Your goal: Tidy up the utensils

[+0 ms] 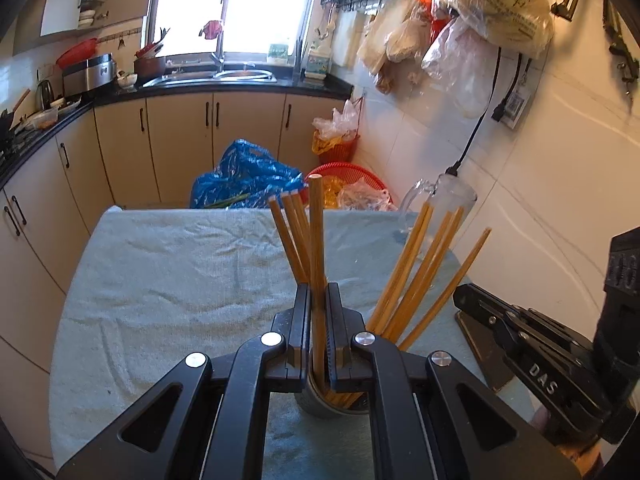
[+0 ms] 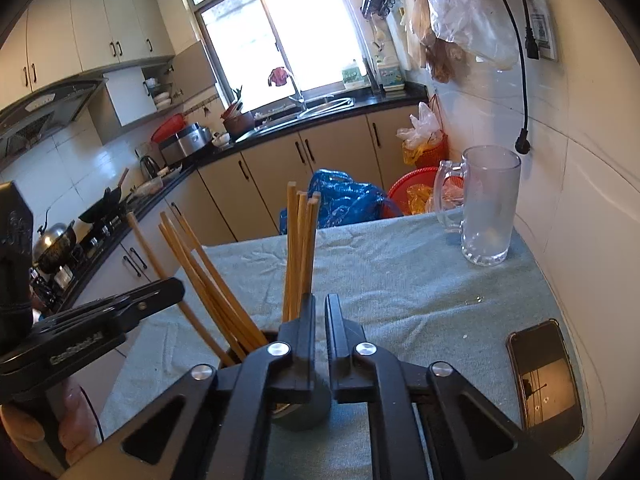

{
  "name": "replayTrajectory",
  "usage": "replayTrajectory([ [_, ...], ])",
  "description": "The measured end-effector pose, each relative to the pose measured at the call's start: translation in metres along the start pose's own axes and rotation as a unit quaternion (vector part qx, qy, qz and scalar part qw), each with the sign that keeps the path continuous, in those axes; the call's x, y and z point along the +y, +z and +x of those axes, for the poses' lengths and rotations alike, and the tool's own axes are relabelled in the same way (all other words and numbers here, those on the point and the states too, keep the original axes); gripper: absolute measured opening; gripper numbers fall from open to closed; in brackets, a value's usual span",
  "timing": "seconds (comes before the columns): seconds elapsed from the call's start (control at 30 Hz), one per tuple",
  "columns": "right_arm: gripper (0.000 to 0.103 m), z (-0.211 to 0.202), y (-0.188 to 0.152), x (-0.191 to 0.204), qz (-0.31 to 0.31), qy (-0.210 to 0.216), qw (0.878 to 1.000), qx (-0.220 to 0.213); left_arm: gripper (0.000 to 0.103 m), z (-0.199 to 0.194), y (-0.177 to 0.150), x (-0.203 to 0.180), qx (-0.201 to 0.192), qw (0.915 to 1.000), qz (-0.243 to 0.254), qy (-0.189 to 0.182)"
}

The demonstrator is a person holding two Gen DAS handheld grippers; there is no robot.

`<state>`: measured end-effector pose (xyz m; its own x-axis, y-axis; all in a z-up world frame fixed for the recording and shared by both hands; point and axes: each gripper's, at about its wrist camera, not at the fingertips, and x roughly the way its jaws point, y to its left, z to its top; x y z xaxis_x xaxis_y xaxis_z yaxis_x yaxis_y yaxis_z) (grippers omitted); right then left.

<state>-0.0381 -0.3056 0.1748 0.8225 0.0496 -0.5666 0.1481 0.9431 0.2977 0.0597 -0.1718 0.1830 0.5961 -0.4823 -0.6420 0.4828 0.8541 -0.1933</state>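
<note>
A pale green towel [image 1: 168, 280] covers the counter [image 2: 552, 280], filling the lower centre of both views. A glass mug [image 2: 486, 208] stands upright at the right of the right wrist view, near the wall. A phone [image 2: 546, 372] lies flat at lower right. A dark cup [image 1: 316, 402] sits at bottom centre of the left wrist view, holding chopsticks [image 1: 416, 272] fanned outward. The left gripper [image 1: 318, 308] has its jaws closed on one upright chopstick [image 1: 316, 240] above the cup. The right gripper [image 2: 320, 320] has its jaws nearly together with nothing between them, just beside the cup.
</note>
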Motion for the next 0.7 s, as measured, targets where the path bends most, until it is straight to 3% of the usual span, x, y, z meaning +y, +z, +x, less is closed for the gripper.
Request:
replayTrajectory([
  [0.17, 0.003, -0.014, 0.006, 0.003, 0.0, 0.007, 1.0, -0.022, 0.006, -0.018, 0.002, -0.002, -0.02, 0.9997, -0.002, -0.013],
  [0.3, 0.006, -0.019, 0.004, 0.01, -0.019, 0.001, 0.999, -0.031, 0.006, -0.02, -0.003, -0.005, -0.015, 0.9998, 0.005, -0.012],
  [0.37, 0.03, -0.017, 0.001, 0.006, -0.011, 0.002, 1.0, -0.027, 0.006, -0.017, -0.008, -0.006, -0.01, 0.9999, 0.009, -0.005],
  [0.4, 0.05, -0.016, -0.001, 0.004, -0.002, 0.004, 1.0, -0.026, 0.006, -0.014, -0.01, -0.006, -0.006, 0.9999, 0.011, -0.002],
  [0.43, 0.056, -0.017, -0.003, 0.002, 0.003, 0.003, 1.0, -0.028, 0.006, -0.011, -0.012, -0.005, 0.0, 0.9999, 0.011, 0.001],
  [0.7, 0.055, 0.001, 0.005, 0.002, -0.003, -0.015, 1.0, -0.015, 0.006, 0.001, -0.02, -0.008, 0.011, 0.9998, 0.014, 0.006],
])
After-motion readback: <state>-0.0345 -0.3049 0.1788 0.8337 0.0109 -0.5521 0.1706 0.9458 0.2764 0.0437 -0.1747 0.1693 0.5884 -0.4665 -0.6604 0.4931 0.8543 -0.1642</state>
